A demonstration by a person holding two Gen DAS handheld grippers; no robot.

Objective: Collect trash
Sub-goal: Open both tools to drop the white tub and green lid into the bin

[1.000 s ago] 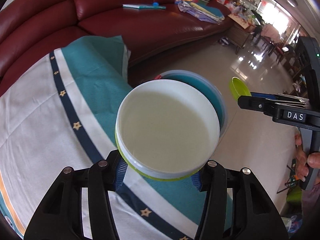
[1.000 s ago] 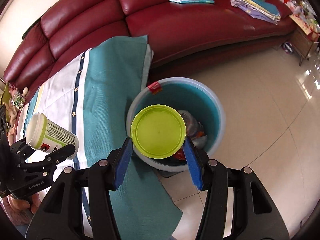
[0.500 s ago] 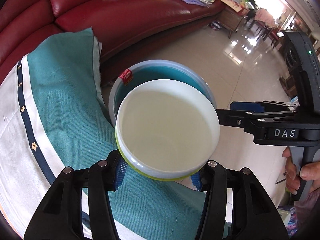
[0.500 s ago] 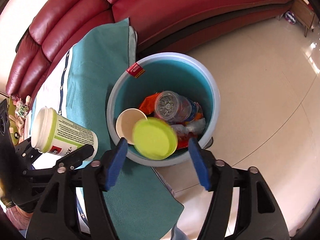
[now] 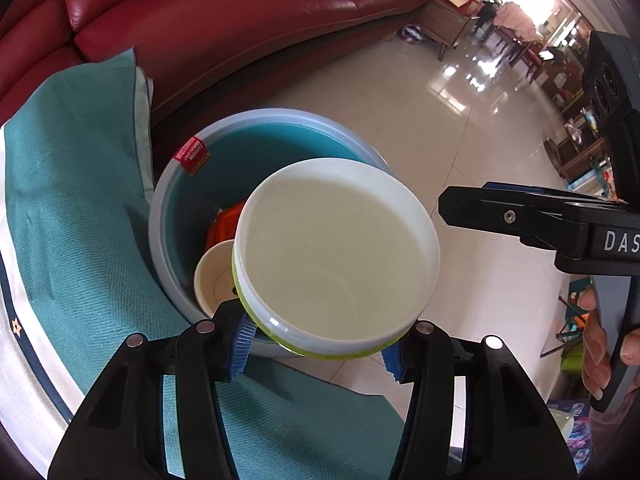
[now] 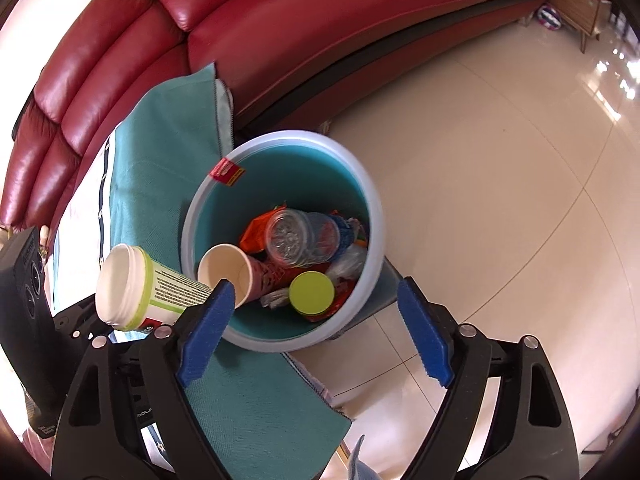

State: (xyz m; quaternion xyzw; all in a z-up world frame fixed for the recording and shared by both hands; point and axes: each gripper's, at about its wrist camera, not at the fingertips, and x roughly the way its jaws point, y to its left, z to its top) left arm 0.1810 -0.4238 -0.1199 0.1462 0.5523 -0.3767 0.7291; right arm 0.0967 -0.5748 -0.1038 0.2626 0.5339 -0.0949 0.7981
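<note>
Trash fills the blue bin [image 6: 374, 216] on the floor, green lid [image 6: 311, 292] included. Right gripper [image 6: 312, 340] hangs spread and empty; left gripper [image 5: 316, 344] pinches the white tub [image 5: 336, 256] over the rim, so releasing it looks next.

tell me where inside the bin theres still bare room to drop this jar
Bare room is the far half of the bin, along its teal wall by the red sticker. The near half is crowded: paper cup, clear bottle, green lid, wrappers. The left gripper holds the jar.
</note>
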